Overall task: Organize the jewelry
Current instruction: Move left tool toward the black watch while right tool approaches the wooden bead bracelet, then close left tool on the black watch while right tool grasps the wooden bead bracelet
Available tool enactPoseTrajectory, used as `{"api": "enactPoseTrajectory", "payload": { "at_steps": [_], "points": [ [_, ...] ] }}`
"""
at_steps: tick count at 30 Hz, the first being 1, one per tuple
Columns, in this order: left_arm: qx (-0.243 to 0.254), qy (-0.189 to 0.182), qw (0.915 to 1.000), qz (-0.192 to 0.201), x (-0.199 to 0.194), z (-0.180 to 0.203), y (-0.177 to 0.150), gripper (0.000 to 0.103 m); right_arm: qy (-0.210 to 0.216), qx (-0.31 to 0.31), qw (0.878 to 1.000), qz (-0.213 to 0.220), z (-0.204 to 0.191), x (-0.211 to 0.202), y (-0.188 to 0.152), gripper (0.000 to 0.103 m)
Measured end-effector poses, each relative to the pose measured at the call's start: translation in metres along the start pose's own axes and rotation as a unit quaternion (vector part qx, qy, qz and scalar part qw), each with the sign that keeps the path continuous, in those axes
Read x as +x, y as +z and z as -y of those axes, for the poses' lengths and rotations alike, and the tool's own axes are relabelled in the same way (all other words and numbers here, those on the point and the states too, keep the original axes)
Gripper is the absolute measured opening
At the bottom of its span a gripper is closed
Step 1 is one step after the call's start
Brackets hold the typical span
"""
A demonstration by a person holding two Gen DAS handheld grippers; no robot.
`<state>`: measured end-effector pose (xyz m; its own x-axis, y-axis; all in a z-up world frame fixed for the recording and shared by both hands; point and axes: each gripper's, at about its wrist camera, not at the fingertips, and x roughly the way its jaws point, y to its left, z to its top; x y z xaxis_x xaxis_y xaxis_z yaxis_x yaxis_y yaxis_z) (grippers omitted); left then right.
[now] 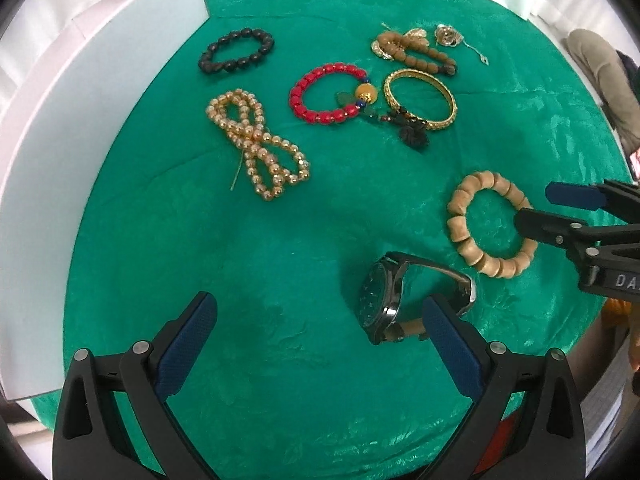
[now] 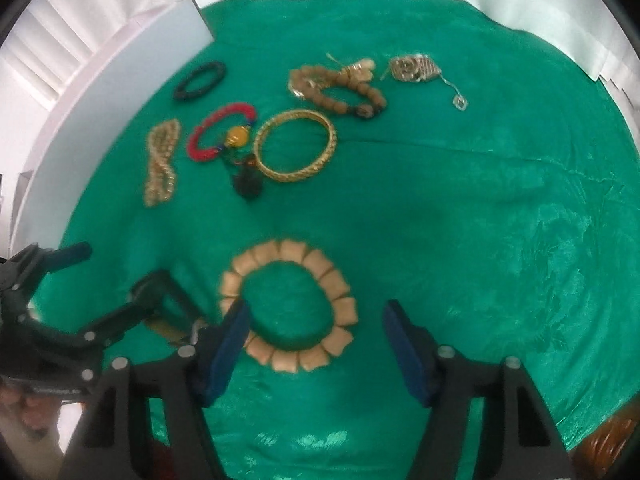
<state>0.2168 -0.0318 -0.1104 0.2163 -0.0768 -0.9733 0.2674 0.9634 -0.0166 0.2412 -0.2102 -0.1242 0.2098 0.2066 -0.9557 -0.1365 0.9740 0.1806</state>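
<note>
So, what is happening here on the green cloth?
A person holds two grippers over a green cloth strewn with jewelry. The right gripper, open, hangs over the pale wooden bead bracelet, one finger inside the ring, without pinching it. The left gripper, open too, hangs by the dark watch. Nothing is lifted.

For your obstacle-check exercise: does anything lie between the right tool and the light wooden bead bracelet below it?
Nothing visible does. The right tool hangs open over the light wooden bead bracelet, one finger covering its edge. The wristwatch lies beside it, apart, near the left tool.
</note>
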Motion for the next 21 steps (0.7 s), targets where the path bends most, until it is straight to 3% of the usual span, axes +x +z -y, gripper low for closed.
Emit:
{"api": "enactPoseTrajectory", "payload": {
  "at_steps": [3,9,11,15,17,18,19,21],
  "points": [
    [0.015,0.01,0.9998,0.007,-0.001,0.008,0.0,0.099,-0.011,-0.017,1.0,-0.003,-0.005,0.002,-0.001,0.066],
    [0.024,0.009,0.9997,0.0,0.006,0.018,0.0,0.082,-0.039,-0.035,0.999,-0.006,-0.009,0.009,0.0,0.065],
    [0.021,0.007,0.9997,-0.004,0.007,0.018,-0.001,0.081,-0.042,-0.033,0.999,-0.01,-0.007,0.015,0.003,0.06],
    [0.028,0.011,0.9995,0.0,0.007,0.021,-0.001,0.08,-0.04,-0.039,0.998,-0.013,-0.007,0.019,0.002,0.059],
    [0.029,0.011,0.9995,-0.006,0.009,0.023,-0.001,0.074,-0.038,-0.045,0.998,-0.019,-0.009,0.026,0.005,0.046],
    [0.028,0.01,0.9995,-0.01,0.011,0.022,0.0,0.058,-0.042,-0.047,0.998,-0.019,-0.009,0.028,0.006,0.045],
    [0.026,0.008,0.9995,-0.018,0.014,0.022,0.0,0.034,-0.047,-0.051,0.998,-0.015,-0.01,0.028,0.006,0.041],
    [0.02,0.0,0.9995,-0.026,0.016,0.021,-0.001,0.013,-0.056,-0.058,0.997,-0.011,-0.012,0.028,0.008,0.024]
  ]
}}
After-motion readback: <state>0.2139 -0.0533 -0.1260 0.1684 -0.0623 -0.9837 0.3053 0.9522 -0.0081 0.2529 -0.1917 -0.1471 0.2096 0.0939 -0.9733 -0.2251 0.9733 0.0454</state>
